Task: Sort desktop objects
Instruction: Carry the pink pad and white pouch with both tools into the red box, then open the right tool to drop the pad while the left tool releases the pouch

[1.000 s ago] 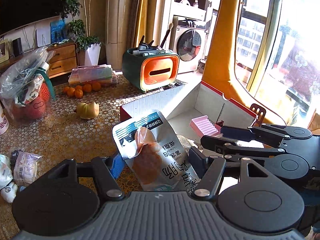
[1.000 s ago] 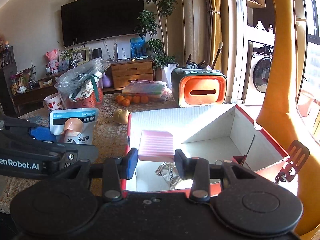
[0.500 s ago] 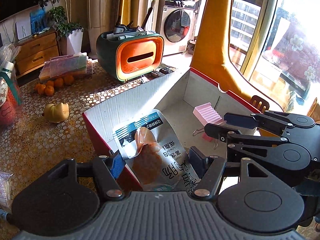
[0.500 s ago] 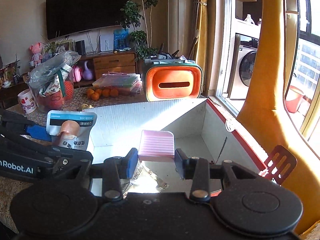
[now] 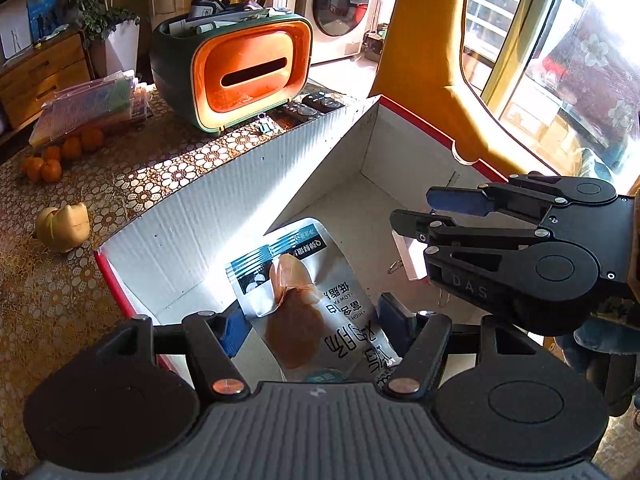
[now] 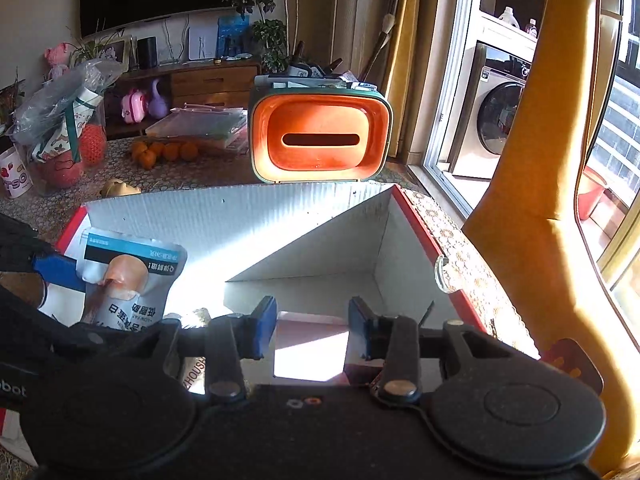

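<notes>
Both grippers tilt down over the open white cardboard box [image 5: 224, 200] w/ red outer skin, left gripper [image 5: 312, 324] at the near-left corner, right gripper [image 6: 312, 330] beside it toward the box's right half. Left fingers sit mid-width, clamped on the lower part of a silver snack pouch [image 5: 296, 276]; pouch stands up out of the jaws, its blue-striped top hanging over the box interior, not touching the floor as far as can be seen. Right fingers narrow, gripping a pink ridged block [image 6: 310, 342]; its jaws have just been closing a little w/ the block between them. In the left wrist view only a pale sliver of that block shows behind the right gripper's body. Hard to read: pouch bottom is cut off by the left gripper's housing; glare on the box's near wall washes out detail; a foil packet [image 6: 196, 364] on the box floor is mostly hidden under the right gripper. Box floor toward the far-right corner is bare, walls upright on all sides. Outside the far wall, the orange-and-green organizer [image 5: 236, 76] stands near, remotes [image 5: 320, 104] between it & the box rim; oranges [image 5: 56, 156] and a yellow toy [image 5: 62, 228] lie well left on the patterned tablecloth [image 5: 60, 304].
</notes>
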The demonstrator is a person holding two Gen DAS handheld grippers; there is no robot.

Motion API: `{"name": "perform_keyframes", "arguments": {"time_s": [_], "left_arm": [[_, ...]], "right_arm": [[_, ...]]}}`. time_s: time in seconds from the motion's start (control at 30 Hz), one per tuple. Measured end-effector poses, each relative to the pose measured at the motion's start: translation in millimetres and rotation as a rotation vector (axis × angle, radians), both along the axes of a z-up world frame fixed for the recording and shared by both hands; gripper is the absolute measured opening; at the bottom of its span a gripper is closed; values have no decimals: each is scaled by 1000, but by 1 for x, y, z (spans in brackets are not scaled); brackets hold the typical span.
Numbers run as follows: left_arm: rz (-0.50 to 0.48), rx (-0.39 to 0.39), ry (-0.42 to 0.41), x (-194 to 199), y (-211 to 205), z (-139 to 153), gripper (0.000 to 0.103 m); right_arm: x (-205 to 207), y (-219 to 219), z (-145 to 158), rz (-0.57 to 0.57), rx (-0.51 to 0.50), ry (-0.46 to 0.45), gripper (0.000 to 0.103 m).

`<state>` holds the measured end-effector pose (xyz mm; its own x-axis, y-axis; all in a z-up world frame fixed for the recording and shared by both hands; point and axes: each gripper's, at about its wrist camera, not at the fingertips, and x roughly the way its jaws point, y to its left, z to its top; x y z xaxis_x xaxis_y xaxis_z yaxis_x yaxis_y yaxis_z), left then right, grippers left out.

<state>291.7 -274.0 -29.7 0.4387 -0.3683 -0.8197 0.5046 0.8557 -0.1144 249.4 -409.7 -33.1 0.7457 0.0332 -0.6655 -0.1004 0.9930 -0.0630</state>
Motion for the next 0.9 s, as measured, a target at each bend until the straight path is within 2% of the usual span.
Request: {"name": "perform_keyframes", "arguments": {"time_s": [0.03, 0.23, 0.47, 0.7, 0.77, 0.83, 0.9], "left_arm": [[-2, 15, 9, 2, -3, -2, 67], [-32, 61, 67, 13, -15, -14, 67], [-78, 93, 129, 18, -26, -26, 67], [-109, 122, 134, 12, -32, -31, 68], [-112, 121, 128, 9, -30, -29, 70], [-107, 116, 123, 7, -29, -28, 77], [-100, 101, 124, 6, -26, -25, 78]], "right_arm": [[4, -1, -2, -3, -3, 8, 29], [19, -5, -10, 8, 12, 77, 29], [12, -13, -10, 12, 51, 81, 36], [9, -15, -8, 22, 82, 83, 45], [8, -15, -7, 23, 84, 82, 50], [8, -15, -5, 19, 90, 77, 51], [7, -15, -5, 15, 99, 81, 51]]}}
